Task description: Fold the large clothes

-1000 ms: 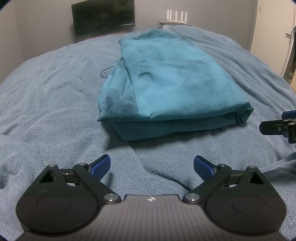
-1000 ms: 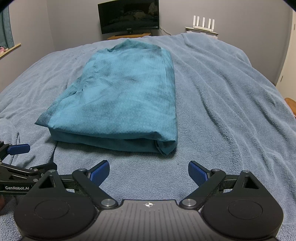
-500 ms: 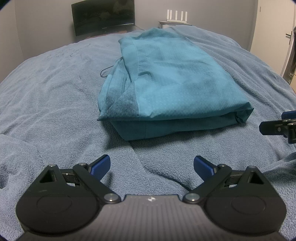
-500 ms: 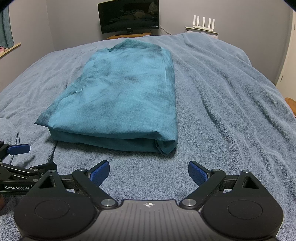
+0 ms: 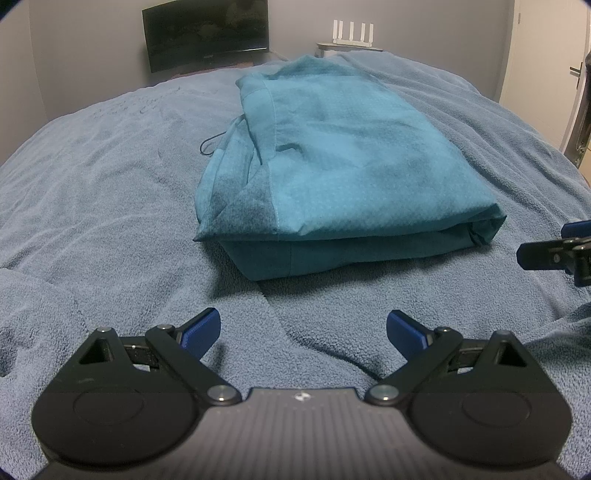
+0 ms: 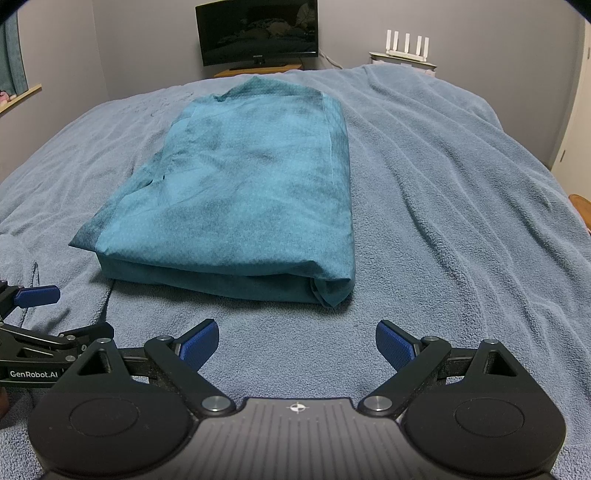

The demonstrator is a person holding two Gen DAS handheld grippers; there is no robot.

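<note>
A teal garment [image 5: 332, 173] lies folded in a long stack on the blue-grey blanket [image 5: 92, 184]; it also shows in the right wrist view [image 6: 243, 192]. A thin dark cord sticks out at its left side. My left gripper [image 5: 303, 330] is open and empty, just short of the stack's near edge. My right gripper [image 6: 296, 341] is open and empty, also short of the near edge. Each gripper shows at the edge of the other's view: the right one [image 5: 554, 253], the left one [image 6: 33, 317].
The blanket [image 6: 461, 184] covers the whole bed and is wrinkled near me. A dark monitor [image 6: 258, 33] stands beyond the bed's far end, a white router [image 6: 406, 46] to its right. A door [image 5: 546, 55] is at the right.
</note>
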